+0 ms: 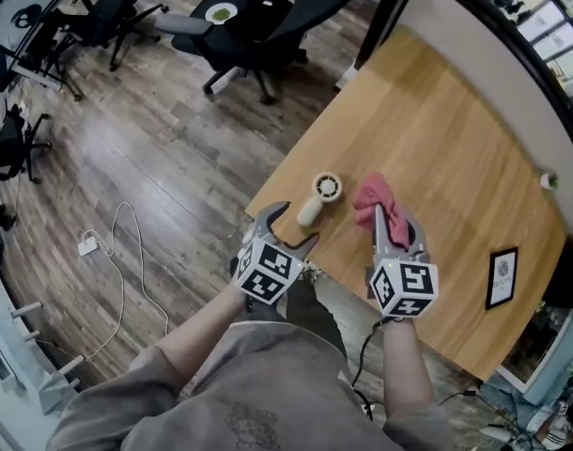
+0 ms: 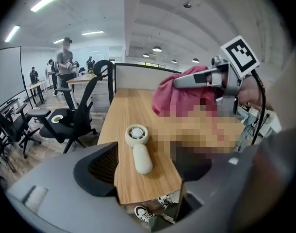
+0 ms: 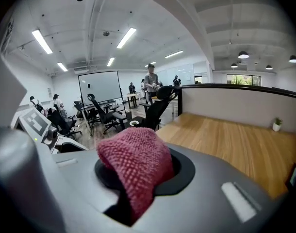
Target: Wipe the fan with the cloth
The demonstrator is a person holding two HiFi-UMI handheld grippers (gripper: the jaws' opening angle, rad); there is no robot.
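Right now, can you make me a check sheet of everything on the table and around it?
Surface: wooden table, mostly bare.
Job's things: fan lies flat near the table's edge, untouched; red cloth beside it, held.
Clutter: frame and small plant, well away from the fan.
Grippers: left gripper jaws apart, empty, fan just ahead; right gripper jaws shut on the cloth.
Cables: white cable loose on the floor.
Surroundings: chairs by the table; people far off.
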